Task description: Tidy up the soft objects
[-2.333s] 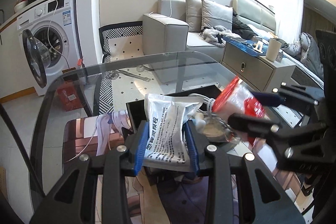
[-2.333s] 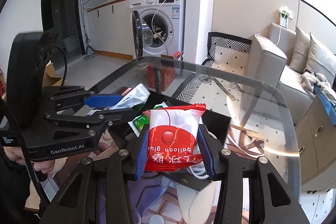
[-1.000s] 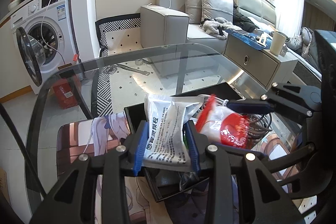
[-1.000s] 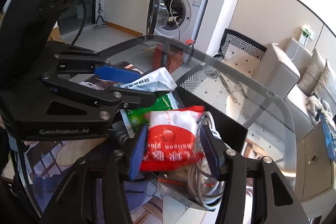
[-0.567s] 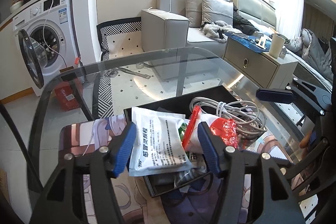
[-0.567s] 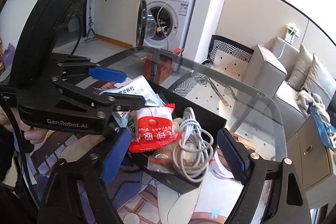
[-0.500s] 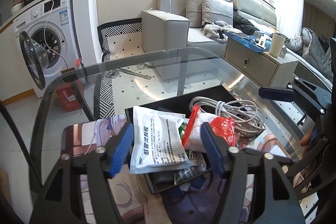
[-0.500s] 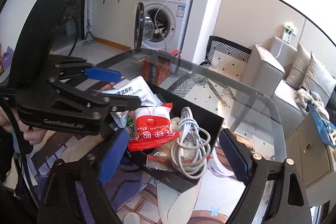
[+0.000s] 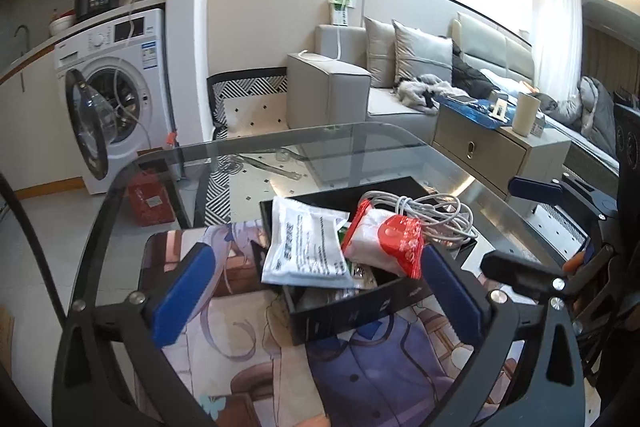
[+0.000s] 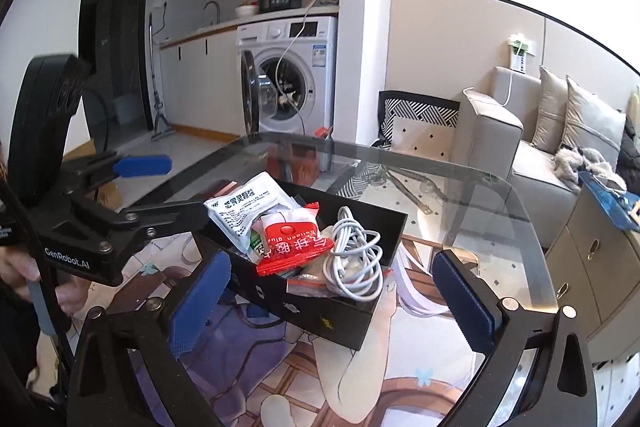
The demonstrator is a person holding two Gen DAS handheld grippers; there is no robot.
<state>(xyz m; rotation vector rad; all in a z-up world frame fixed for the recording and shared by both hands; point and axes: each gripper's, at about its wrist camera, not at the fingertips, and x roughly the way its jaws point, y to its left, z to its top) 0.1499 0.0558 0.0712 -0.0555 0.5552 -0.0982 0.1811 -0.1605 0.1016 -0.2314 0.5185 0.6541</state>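
Both claws, left gripper point(image 9: 316, 291) and right gripper point(image 10: 340, 303), opening wide and empty just before the black box point(image 10: 320, 311), white packet point(image 9: 306, 247) and red packet point(image 9: 386, 241) piled inside (loosely, packets possibly sliding over the rim if bumped).

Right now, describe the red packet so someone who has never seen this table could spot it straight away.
On the glass table, find the black box sitting on the illustrated mat. The red packet lies on top of the pile inside, between a white sachet and a coiled white cable. It is the only bright red-and-white wrapper, printed with white lettering.
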